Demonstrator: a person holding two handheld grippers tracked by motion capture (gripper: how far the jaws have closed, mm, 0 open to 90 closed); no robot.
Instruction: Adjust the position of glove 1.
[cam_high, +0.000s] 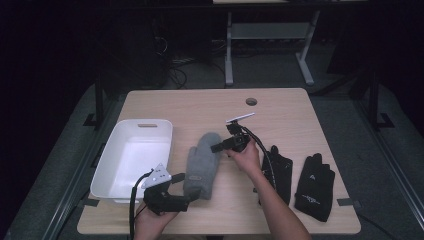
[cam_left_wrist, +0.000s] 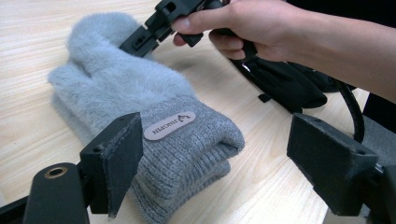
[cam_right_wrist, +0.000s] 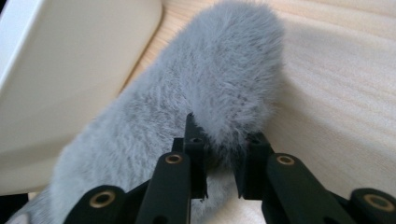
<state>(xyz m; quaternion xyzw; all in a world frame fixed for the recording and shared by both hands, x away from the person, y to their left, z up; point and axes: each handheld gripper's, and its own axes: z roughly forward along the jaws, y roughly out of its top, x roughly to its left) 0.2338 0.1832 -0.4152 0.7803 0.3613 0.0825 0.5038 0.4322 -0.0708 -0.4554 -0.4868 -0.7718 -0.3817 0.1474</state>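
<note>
Grey mitten (cam_high: 202, 165) lies flat at table (cam_high: 280, 107) centre, cuff toward 6 o'clock, tip toward 12, just beside the white bin (cam_high: 131, 159) at its 9 o'clock. Right gripper (cam_high: 216, 148) comes in from 3 o'clock w/ jaws clamped on the fluffy thumb (cam_right_wrist: 238, 79), prob. to lift that edge clear of the wood. Left gripper (cam_high: 183, 184) sits at the cuff (cam_left_wrist: 196, 140), jaws wide apart, one pad (cam_left_wrist: 122, 156) either side of the knit band & its label (cam_left_wrist: 169, 125); not yet closed, likely lined up for a 2nd hold so the mitten carries level. Black gloves (cam_high: 300, 180) lie at 3 o'clock, well apart from the bin, untouched. Bin's place at 9 o'clock suggests it is the drop point.
</note>
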